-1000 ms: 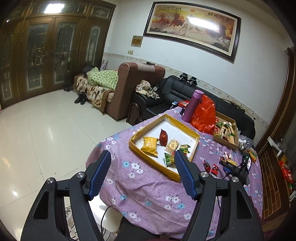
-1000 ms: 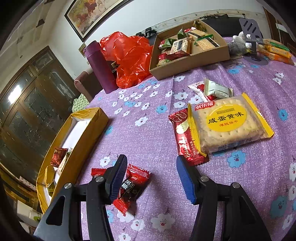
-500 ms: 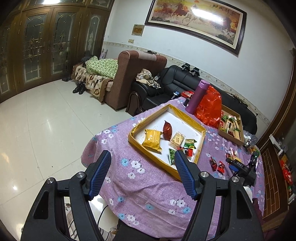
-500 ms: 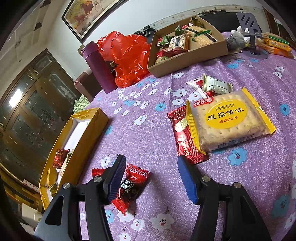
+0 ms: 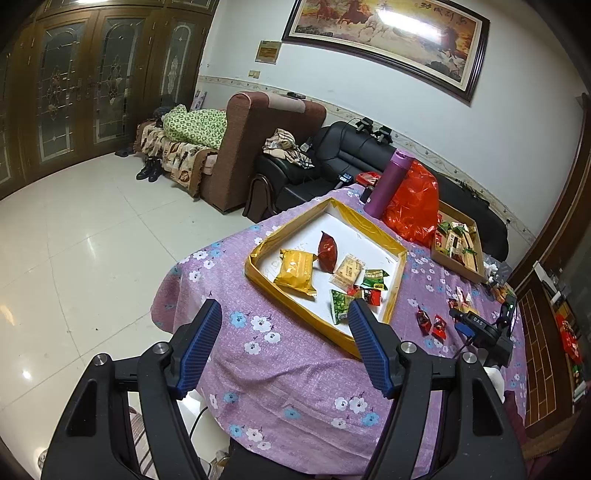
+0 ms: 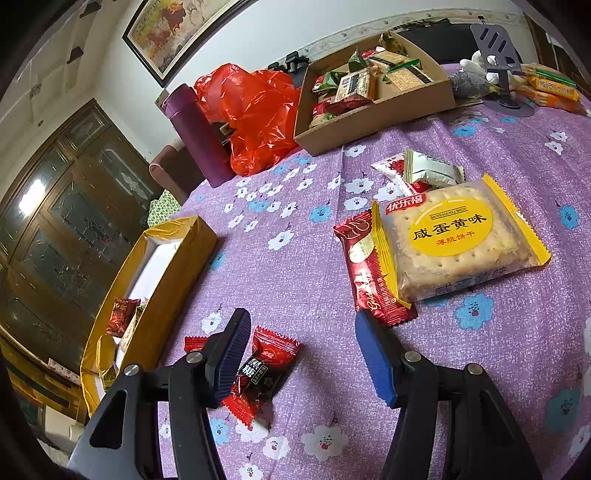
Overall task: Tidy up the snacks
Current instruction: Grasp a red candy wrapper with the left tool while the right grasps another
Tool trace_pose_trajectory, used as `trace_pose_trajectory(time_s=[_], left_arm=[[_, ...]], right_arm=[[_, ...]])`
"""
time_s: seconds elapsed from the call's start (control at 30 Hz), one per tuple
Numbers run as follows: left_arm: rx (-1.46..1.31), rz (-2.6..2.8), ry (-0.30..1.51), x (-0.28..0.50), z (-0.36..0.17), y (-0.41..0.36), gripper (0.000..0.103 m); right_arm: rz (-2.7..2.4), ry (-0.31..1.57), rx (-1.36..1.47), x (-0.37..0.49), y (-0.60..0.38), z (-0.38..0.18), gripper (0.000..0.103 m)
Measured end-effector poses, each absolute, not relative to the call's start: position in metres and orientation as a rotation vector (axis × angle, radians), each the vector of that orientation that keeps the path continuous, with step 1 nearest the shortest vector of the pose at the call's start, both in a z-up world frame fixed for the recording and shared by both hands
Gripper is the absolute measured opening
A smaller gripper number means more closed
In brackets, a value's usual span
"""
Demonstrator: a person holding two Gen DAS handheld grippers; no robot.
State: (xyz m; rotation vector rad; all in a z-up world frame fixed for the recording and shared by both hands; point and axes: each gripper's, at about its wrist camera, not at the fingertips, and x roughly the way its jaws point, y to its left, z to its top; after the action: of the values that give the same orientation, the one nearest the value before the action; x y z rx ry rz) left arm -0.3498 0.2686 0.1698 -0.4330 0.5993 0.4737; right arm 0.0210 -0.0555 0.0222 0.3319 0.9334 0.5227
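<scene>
Two trays [image 5: 394,295] [image 6: 388,122], one flask [image 6: 199,144], one red bag [image 6: 255,107].

Bare cloth [image 6: 295,266] between yellow tray [image 6: 177,266] and cracker pack [image 6: 454,240].

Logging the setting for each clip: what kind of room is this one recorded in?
Most likely a home living room. There is a brown armchair beside a black leather sofa, a large framed horse painting on the wall, and a table with a purple flowered cloth holding snacks.
</scene>
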Motion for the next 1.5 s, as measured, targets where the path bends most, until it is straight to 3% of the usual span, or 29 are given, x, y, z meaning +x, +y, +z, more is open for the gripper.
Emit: trace_pose_trajectory(time_s=[0.33,0.5,0.8,0.97,1.07,1.23,1.33,1.37,1.5], left_arm=[[-0.474,0.323,0.630,-0.320,0.152,0.269,0.071],[-0.482,0.129,0.669,-0.254,0.136,0.255,0.071],[-0.290,-0.168,0.881,-0.131,0.093,0.160,0.071],[-0.211,-0.230,0.942,-0.092,0.073,0.123,0.070],[-0.198,-0.223,0.958,-0.074,0.064,0.117,0.058],[-0.227,-0.213,0.952,-0.061,0.061,0.126,0.057],[-0.223,-0.218,0.972,-0.056,0.054,0.123,0.057],[-0.216,-0.220,0.978,-0.055,0.052,0.121,0.057],[-0.182,-0.231,0.995,-0.049,0.046,0.110,0.057]], right_arm=[[0.491,0.919,0.347,0.021,-0.063,0.026,0.063],[0.456,0.899,0.445,0.028,-0.090,0.042,0.063],[0.457,0.871,0.492,0.038,-0.134,0.051,0.063],[0.602,0.956,0.362,0.038,-0.090,0.041,0.062],[0.668,0.972,0.238,0.023,-0.051,0.039,0.060],[0.642,0.959,0.014,0.002,-0.006,0.035,0.059],[0.604,0.976,-0.047,-0.001,0.002,0.026,0.038],[0.590,0.978,-0.070,-0.001,0.002,0.026,0.025],[0.545,1.004,0.011,0.006,-0.026,0.028,0.025]])
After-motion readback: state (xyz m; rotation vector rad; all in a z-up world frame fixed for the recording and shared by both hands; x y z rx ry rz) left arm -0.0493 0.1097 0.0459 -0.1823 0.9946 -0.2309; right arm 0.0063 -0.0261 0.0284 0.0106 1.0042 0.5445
